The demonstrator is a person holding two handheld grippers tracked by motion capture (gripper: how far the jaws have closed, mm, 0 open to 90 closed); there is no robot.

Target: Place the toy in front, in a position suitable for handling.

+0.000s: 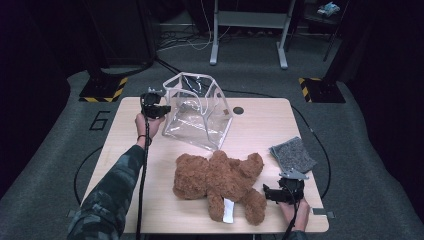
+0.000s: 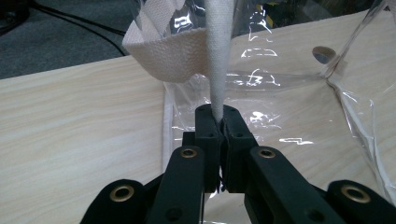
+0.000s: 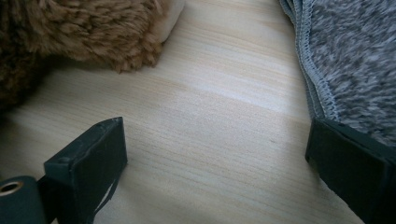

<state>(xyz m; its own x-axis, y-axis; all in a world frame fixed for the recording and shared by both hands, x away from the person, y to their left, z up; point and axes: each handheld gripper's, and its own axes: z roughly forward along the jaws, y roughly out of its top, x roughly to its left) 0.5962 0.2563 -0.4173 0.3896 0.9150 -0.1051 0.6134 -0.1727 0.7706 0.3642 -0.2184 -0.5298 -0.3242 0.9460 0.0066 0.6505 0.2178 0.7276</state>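
A clear plastic bag [image 1: 197, 112] with white fabric trim stands at the back middle of the table. My left gripper [image 1: 161, 108] is at the bag's left side, shut on its white strap [image 2: 218, 60], which rises straight up out of the jaws. A brown teddy bear [image 1: 220, 181] lies on its back at the front middle, a white label on one leg. My right gripper [image 1: 269, 192] rests on the table just right of the bear, jaws wide open over bare wood [image 3: 219, 140], with the bear's fur [image 3: 84, 28] ahead on the left.
A folded grey cloth [image 1: 293, 154] lies at the right, close behind the right gripper; its stitched edge [image 3: 317, 88] touches the right jaw's side. The wooden table [image 1: 120, 150] has a round hole [image 1: 238, 110] behind the bag. Stands and cables sit on the floor beyond.
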